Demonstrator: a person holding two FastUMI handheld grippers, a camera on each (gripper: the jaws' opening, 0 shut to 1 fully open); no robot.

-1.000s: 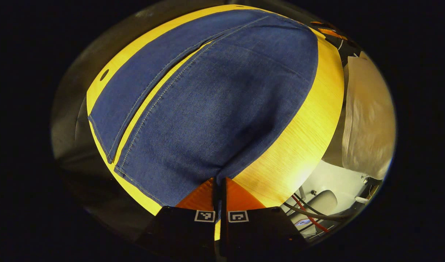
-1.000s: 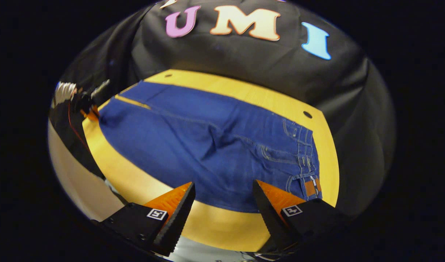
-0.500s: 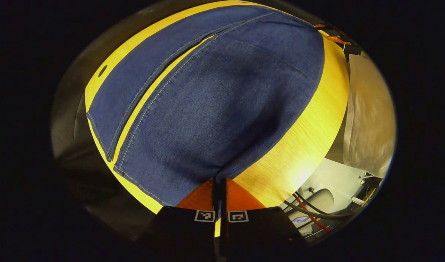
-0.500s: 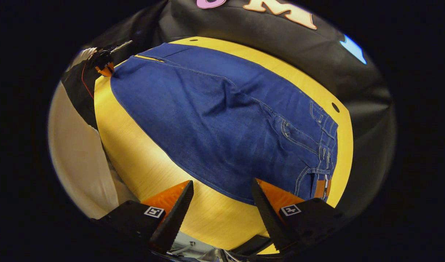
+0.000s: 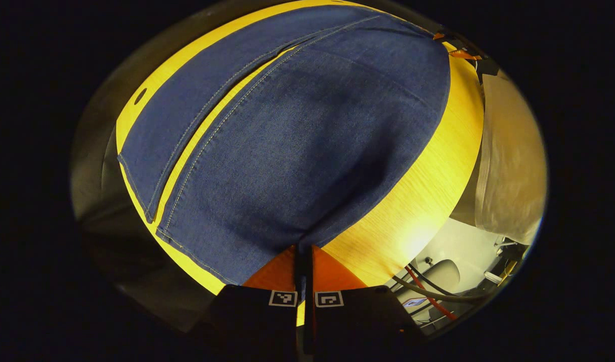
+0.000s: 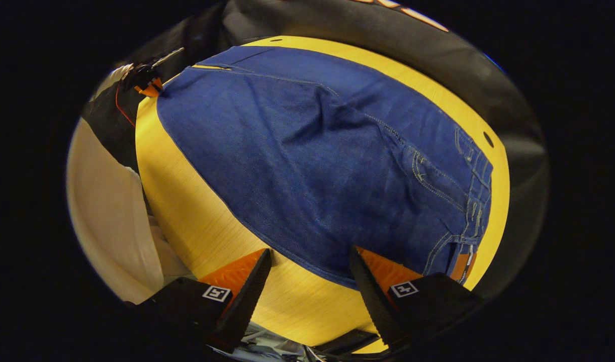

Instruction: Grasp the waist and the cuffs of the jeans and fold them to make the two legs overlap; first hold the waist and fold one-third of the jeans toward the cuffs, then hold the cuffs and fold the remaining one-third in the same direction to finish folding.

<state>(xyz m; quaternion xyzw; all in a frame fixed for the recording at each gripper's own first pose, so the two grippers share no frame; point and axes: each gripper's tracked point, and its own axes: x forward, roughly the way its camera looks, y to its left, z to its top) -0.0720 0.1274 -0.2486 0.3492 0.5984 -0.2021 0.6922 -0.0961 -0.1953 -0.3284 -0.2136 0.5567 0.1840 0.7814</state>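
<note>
Blue jeans (image 5: 287,141) lie spread on a yellow wooden table (image 5: 418,191). In the left gripper view both legs run away from me, the cuffs (image 5: 151,201) at the left, a strip of table showing between the legs. My left gripper (image 5: 303,251) is shut on the near leg's edge close to its cuff. In the right gripper view the jeans (image 6: 327,161) stretch from the waist (image 6: 470,201) with its belt loops at the right to the far cuffs, where the left gripper (image 6: 146,83) pinches the fabric. My right gripper (image 6: 310,261) hangs open over the near edge by the waist.
A person's light garment (image 5: 513,161) stands beside the table on the near side. Cables and a pale floor (image 5: 438,286) show below the table's edge. Small dark holes (image 6: 488,139) mark the table's far corners. Black cloth rises behind the table.
The right gripper has tilted downward and come closer over the jeans near the waist, still open. The left gripper keeps its hold on the cuff end, barely shifting.
</note>
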